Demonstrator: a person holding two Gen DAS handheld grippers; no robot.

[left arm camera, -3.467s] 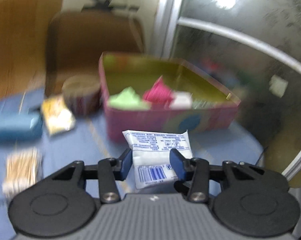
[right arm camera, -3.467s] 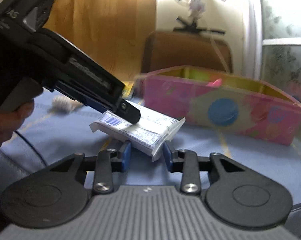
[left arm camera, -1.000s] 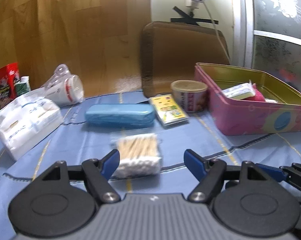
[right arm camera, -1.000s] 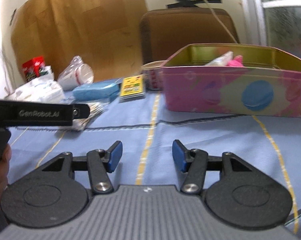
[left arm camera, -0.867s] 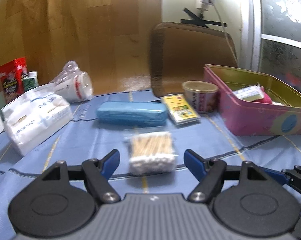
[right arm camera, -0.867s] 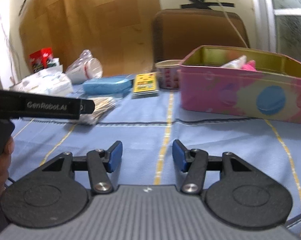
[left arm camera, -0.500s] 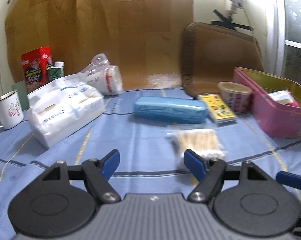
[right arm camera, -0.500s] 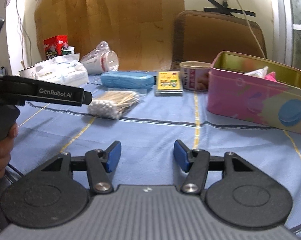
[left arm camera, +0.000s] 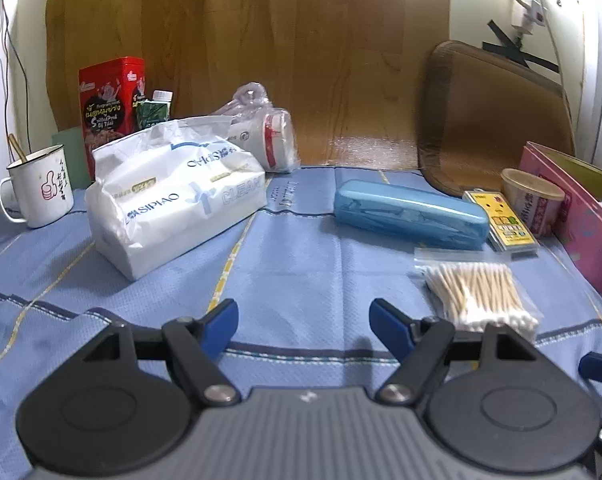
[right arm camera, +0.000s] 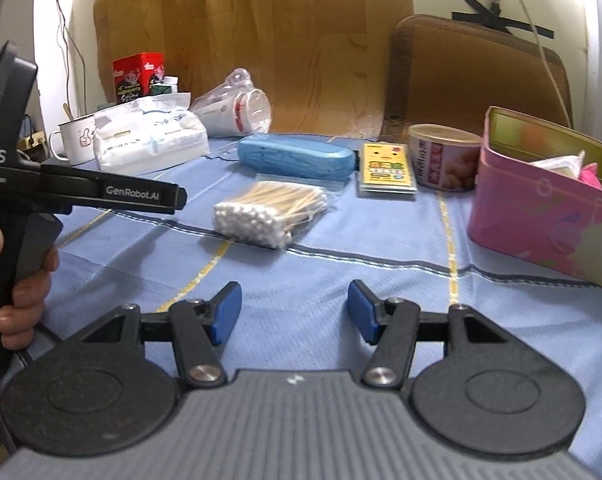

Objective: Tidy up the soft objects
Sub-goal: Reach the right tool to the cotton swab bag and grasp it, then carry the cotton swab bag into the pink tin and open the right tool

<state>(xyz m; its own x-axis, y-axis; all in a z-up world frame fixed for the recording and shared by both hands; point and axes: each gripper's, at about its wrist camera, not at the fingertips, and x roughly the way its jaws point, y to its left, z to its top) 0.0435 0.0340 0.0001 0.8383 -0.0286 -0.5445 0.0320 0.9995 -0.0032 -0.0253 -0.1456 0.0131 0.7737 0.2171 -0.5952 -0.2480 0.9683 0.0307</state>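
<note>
The pink tin [right arm camera: 541,208] on the counter [right arm camera: 341,272] holds a white packet [right arm camera: 561,164] and something pink. The cotton-swab bag [right arm camera: 273,208], the white enamel mug [left arm camera: 41,192] and the tissue pack [left arm camera: 173,196] lie outside it. Both the left gripper [left arm camera: 303,324] and the right gripper [right arm camera: 295,312] have open, empty jaws.

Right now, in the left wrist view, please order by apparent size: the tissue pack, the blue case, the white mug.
1. tissue pack, clearly largest.
2. blue case.
3. white mug, though it sits at the distorted picture edge, so unsure against the case.
</note>
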